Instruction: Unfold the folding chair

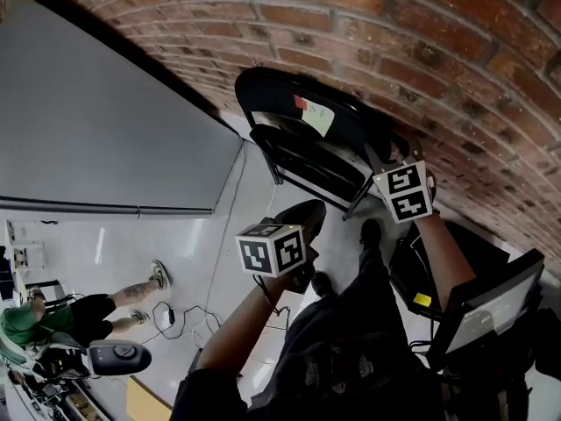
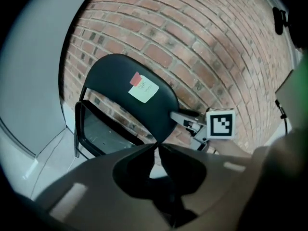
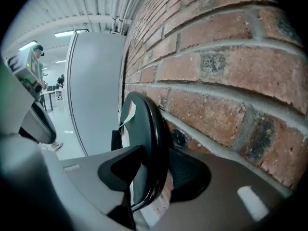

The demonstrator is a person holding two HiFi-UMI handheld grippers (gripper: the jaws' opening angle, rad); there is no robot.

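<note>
The folding chair [image 1: 307,121] stands folded against the brick wall [image 1: 421,51], its black backrest [image 2: 120,83] leaning on the bricks and its seat [image 2: 103,134] tipped up inside the frame just out from the wall. A pale paper note [image 2: 144,89] with a red corner is stuck on the side of the backrest that faces away from the wall. The right gripper [image 3: 154,172] is nearest the wall and grasps the side edge of the backrest: one jaw lies on the front face, the other sits behind the rim, in the narrow gap between chair and bricks, and both pads press on the edge. In the left gripper view it [image 2: 190,121] reaches in from the wall side of the backrest. The left gripper [image 2: 156,148] is farther out from the wall, in front of the chair and apart from it, with its jaws clenched tip to tip on nothing. A grey panel [image 1: 105,121] meets the wall beside the chair, and well away from the wall a person [image 1: 53,318] in a green top is on the pale floor [image 1: 202,253].
</note>
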